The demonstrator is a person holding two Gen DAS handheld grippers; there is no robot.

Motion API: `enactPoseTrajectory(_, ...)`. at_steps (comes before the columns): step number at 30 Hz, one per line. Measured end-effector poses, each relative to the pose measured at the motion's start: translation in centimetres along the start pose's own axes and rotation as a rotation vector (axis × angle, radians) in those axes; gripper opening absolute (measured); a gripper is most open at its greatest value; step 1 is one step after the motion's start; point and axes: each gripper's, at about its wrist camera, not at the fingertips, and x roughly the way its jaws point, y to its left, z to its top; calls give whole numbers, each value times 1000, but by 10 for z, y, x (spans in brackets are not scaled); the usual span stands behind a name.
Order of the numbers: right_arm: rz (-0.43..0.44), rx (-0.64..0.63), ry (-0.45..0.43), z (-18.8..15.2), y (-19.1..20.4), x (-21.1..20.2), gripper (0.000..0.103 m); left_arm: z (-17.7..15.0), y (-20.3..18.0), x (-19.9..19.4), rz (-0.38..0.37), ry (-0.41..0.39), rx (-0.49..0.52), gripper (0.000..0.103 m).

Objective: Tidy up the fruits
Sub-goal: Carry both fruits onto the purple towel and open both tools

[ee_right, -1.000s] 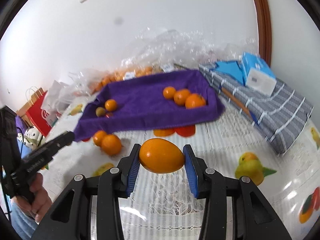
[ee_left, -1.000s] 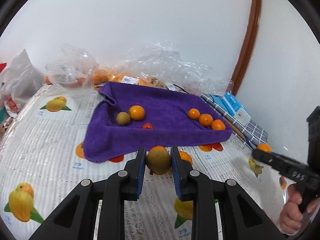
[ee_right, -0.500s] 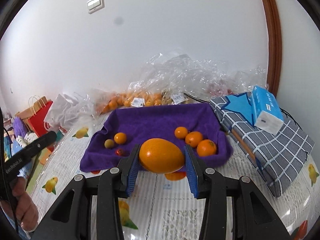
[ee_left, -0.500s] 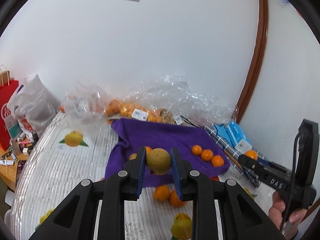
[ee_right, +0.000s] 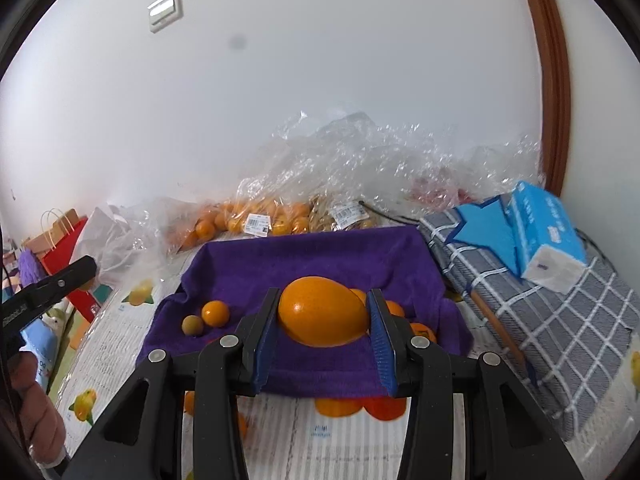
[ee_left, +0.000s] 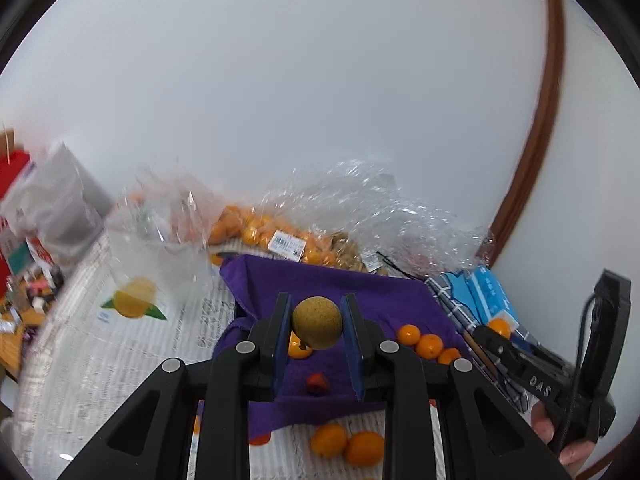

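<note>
partly done. left gripper (ee_left: 318, 330) clamps a brown round fruit (ee_left: 317, 328); right gripper (ee_right: 323, 318) clamps a large orange fruit (ee_right: 323, 317); both are held above the purple towel (ee_right: 320, 260). towel holds several small oranges; two oranges (ee_left: 347, 443) remain on the near table.

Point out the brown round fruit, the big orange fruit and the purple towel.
brown round fruit (ee_left: 317, 322): left wrist view, middle of its face, between the pads.
big orange fruit (ee_right: 323, 311): right wrist view, centre of its glossy skin.
purple towel (ee_right: 304, 258): right wrist view, bare cloth behind the fruit.
</note>
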Motion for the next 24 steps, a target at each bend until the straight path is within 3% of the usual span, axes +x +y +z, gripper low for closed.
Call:
enactPoseTrajectory(6,31,36,56,-15,-14,44,43,-21,13,55,14,86,-16,24)
enactPoseTrajectory(9,26,25,109,-22,-13,61,43,-30,14,73,58,156,11,24)
enactPoseTrajectory(16,-10,-70,128,-30,3,71,42,-38,18,86,58,209,-6,24)
enactPoseTrajectory(24,-21,-68,148,-35,4,83,43,-42,22,95,61,260,-29,24)
